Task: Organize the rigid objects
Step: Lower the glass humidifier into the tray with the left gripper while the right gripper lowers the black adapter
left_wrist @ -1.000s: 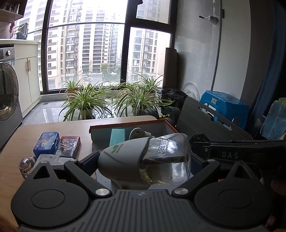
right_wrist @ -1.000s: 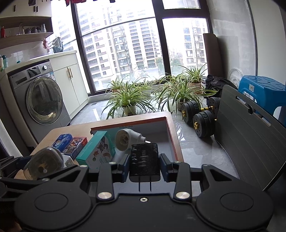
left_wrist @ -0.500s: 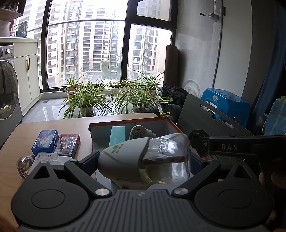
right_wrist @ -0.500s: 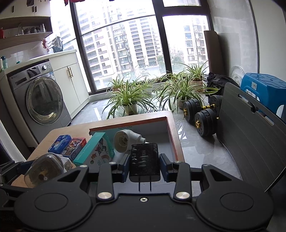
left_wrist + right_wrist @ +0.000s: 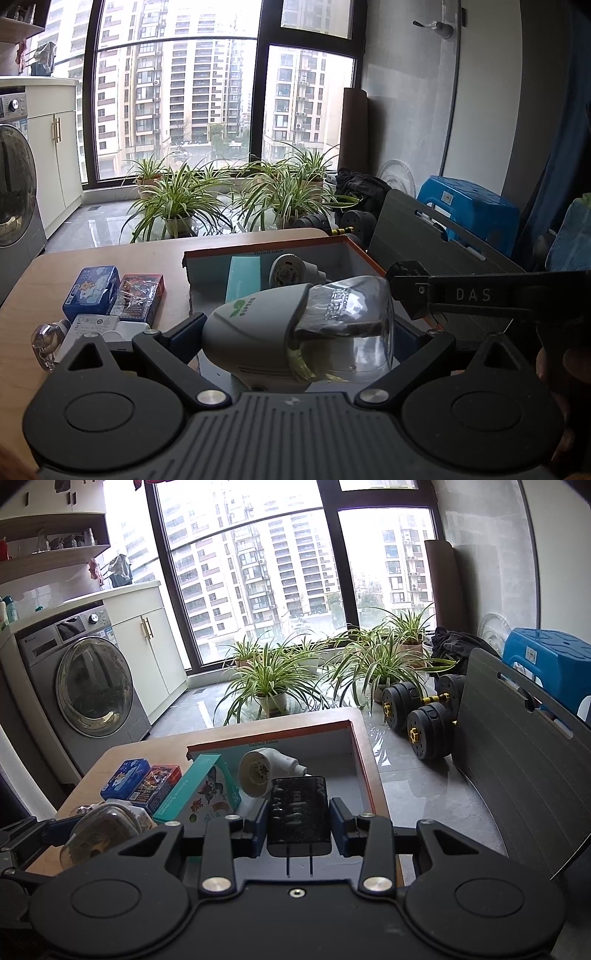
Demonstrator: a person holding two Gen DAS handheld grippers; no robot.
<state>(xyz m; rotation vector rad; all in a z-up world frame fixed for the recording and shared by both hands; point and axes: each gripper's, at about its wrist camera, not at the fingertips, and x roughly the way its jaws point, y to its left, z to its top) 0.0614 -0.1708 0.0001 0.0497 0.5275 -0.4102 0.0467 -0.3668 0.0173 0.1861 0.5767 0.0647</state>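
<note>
Black ribbed charger (image 5: 298, 818), two prongs

A black charger (image 5: 298, 814) sits clamped between the right jaws, prongs pointing back; a grey-and-clear liquid dispenser (image 5: 301, 328) lies sideways between the left jaws.

Left wrist view: close over the near table edge (image 5: 44, 266), angled down, facing the far window (image 5: 177, 103). Right wrist view: same heading, set further right (floor visible). Shared: open box (image 5: 343, 245) (image 5: 356, 746), plants (image 5: 177, 199) (image 5: 266, 679), washing machine (image 5: 88, 686).
</note>
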